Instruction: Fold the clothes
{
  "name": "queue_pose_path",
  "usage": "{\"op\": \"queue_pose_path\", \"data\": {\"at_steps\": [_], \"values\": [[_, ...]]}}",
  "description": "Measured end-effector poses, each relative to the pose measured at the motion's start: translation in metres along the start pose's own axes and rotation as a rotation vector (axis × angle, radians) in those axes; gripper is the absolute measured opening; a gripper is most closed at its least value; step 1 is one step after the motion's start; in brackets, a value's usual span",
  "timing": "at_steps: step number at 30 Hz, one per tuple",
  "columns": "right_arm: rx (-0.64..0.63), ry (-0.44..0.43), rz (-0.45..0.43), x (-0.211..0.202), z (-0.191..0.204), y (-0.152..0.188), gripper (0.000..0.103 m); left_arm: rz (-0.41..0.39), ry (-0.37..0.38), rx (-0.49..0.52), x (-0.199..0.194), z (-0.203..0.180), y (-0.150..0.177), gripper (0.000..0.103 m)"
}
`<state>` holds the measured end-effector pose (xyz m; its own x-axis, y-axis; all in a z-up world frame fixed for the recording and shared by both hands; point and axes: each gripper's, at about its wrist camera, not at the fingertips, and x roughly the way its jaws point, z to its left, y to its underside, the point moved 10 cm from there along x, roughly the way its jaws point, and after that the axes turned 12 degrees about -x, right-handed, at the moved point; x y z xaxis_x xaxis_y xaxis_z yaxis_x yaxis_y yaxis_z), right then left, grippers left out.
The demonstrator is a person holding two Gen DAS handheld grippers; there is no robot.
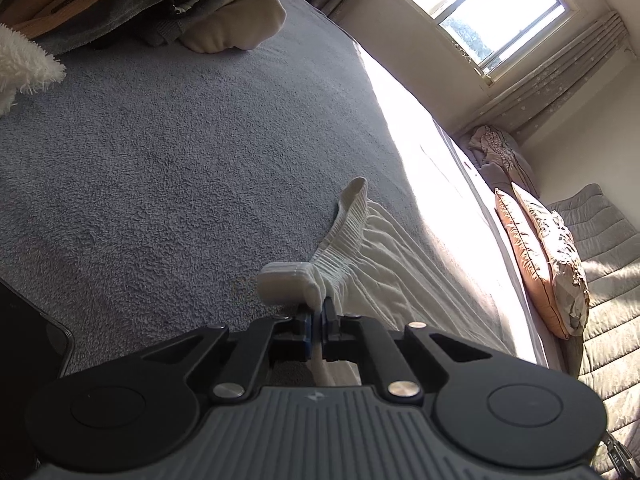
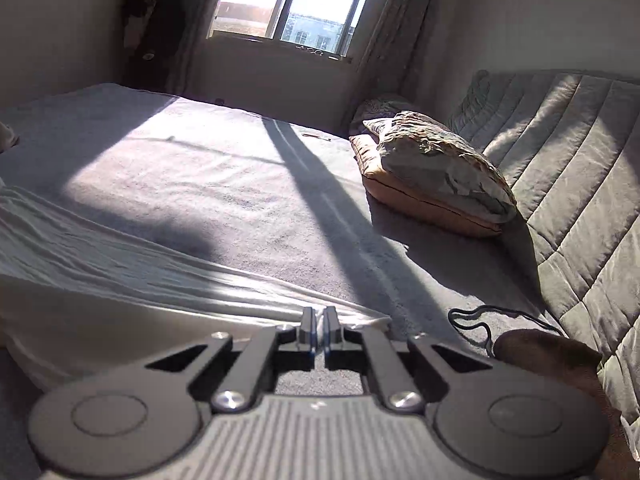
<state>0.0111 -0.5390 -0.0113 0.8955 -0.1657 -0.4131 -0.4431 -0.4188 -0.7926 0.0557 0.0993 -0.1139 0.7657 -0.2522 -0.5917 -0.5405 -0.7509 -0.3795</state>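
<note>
Left gripper (image 1: 319,312) low centre of its view, jaws nearly together, pinched on the elastic waistband of a white garment (image 1: 372,256); a fold of waistband bulges just above the fingertips, and a strip of cloth runs down between the jaws toward the gripper body. Rest of that garment spreads right of centre over the grey bedspread (image 1: 180,160), waistband end curling up toward frame centre. Right gripper (image 2: 319,326) low centre of its view, jaws also nearly together, clamped on a thin edge of the same white cloth (image 2: 120,264), which stretches taut from the fingertips out to the left edge of frame, lifted off the bedspread (image 2: 240,184). Clothes pile (image 1: 120,0) upper left in left view, white fluffy item (image 1: 24,68) at left edge beside it. Pillows (image 2: 436,176) right of centre against a quilted headboard (image 2: 568,168). Black cord (image 2: 484,316) lies on the bed lower right, near the right gripper but not touching it. Window (image 2: 296,4) top centre, sun patch across the bed
</note>
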Motion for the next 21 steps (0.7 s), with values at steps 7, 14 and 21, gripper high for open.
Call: {"op": "queue_pose_path", "data": {"at_steps": [7,14,21], "values": [[0.047,0.106,-0.245,-0.093,-0.059,-0.012,0.004,0.000,0.033,-0.035,-0.020,-0.011,0.006,0.003],[-0.083,-0.111,-0.042,-0.122,0.013,0.106,0.004,0.011,0.001,-0.025,-0.022,0.000,0.008,0.003],[-0.157,-0.264,0.150,-0.124,0.053,0.173,0.004,0.005,-0.024,-0.017,-0.022,0.006,0.006,0.003]]}}
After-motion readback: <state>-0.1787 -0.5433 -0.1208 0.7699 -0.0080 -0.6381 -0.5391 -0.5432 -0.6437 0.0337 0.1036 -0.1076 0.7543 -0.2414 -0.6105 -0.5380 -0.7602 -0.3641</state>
